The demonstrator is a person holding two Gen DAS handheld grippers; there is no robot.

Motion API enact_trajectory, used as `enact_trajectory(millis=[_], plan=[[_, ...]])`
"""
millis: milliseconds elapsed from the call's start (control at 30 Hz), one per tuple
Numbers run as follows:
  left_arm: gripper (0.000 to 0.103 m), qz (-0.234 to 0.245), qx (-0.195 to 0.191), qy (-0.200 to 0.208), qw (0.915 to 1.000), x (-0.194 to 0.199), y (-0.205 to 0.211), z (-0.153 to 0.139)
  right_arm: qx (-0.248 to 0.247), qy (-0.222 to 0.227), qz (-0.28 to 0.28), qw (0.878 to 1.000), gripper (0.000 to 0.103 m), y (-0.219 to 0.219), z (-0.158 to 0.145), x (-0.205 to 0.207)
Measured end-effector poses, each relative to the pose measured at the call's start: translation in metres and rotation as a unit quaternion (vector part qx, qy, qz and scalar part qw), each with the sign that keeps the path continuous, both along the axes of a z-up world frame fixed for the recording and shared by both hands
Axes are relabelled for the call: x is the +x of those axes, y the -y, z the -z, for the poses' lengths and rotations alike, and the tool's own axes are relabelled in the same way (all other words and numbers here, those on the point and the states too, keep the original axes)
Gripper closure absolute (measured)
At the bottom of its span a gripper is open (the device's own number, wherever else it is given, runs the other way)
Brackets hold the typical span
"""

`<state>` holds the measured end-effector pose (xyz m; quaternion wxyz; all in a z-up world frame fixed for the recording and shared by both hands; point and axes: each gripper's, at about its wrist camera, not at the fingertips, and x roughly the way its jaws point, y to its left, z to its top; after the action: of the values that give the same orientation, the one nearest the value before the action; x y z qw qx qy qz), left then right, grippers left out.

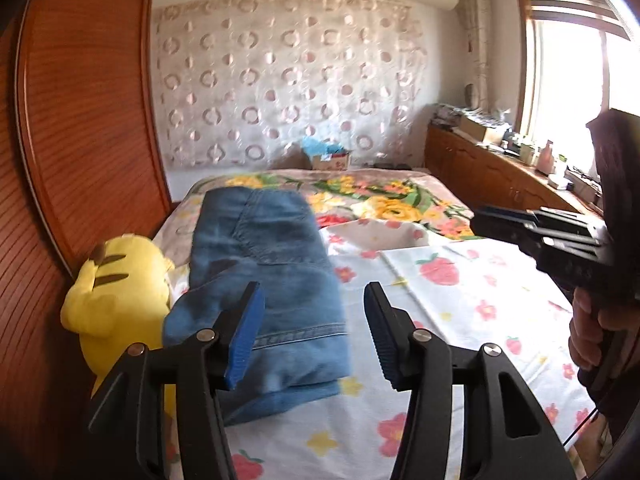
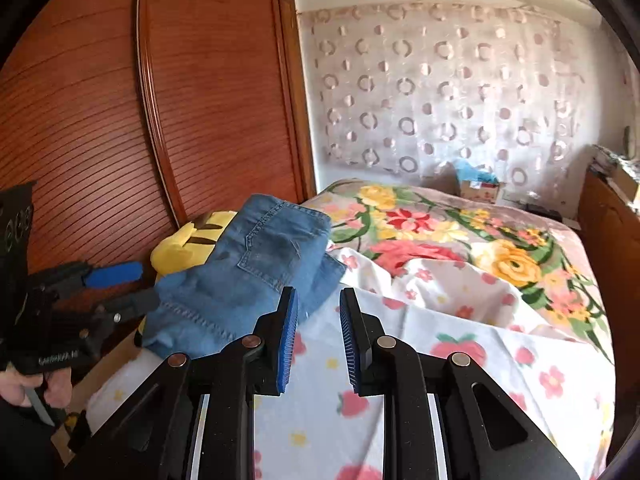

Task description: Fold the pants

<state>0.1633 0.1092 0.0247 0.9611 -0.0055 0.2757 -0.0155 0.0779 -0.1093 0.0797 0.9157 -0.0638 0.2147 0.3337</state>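
Folded blue denim pants [image 1: 264,280] at bed's [image 1: 460,304] left edge, beside yellow plush toy [image 1: 116,292] — left claw [image 1: 314,336] released, right claw [image 2: 319,340] released, nothing between pads.

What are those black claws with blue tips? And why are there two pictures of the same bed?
The claws are grabbers that a person squeezes by hand, one in each hand. Each has a small camera looking along its fingers, so you get two pictures. One looks out from the left gripper, the other from the right gripper. Each camera also catches the other grabber at the picture's edge. On the bed lie folded blue jeans, beside a yellow plush toy. Both grabbers are open and hold nothing right now.
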Motion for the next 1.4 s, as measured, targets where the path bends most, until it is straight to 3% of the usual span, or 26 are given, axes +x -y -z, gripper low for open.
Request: enact_trajectory(millis=[167, 267, 433, 833, 1400], plan=[[0.048, 0.021, 0.009, 0.017, 0.9996, -0.014, 0.028, -0.013, 0.007, 0.012, 0.023, 1.000, 0.079, 0.028, 0.001, -0.045], [0.025, 0.031, 0.008, 0.028, 0.9991, -0.022, 0.039, -0.017, 0.012, 0.019, 0.039, 0.999, 0.079, 0.040, 0.001, -0.067], [0.015, 0.048, 0.009, 0.044, 0.9978, -0.036, 0.058, -0.028, 0.019, 0.031, 0.060, 0.998, 0.075, 0.045, 0.000, -0.091], [0.015, 0.031, 0.023, 0.079, 0.9961, -0.077, 0.097, -0.052, 0.034, 0.081, 0.127, 0.988, 0.053, 0.061, -0.008, -0.163], [0.015, 0.036, 0.006, 0.057, 0.9977, -0.087, 0.118, -0.028, 0.040, 0.080, 0.178, 0.980, 0.044, 0.048, 0.004, -0.204]])
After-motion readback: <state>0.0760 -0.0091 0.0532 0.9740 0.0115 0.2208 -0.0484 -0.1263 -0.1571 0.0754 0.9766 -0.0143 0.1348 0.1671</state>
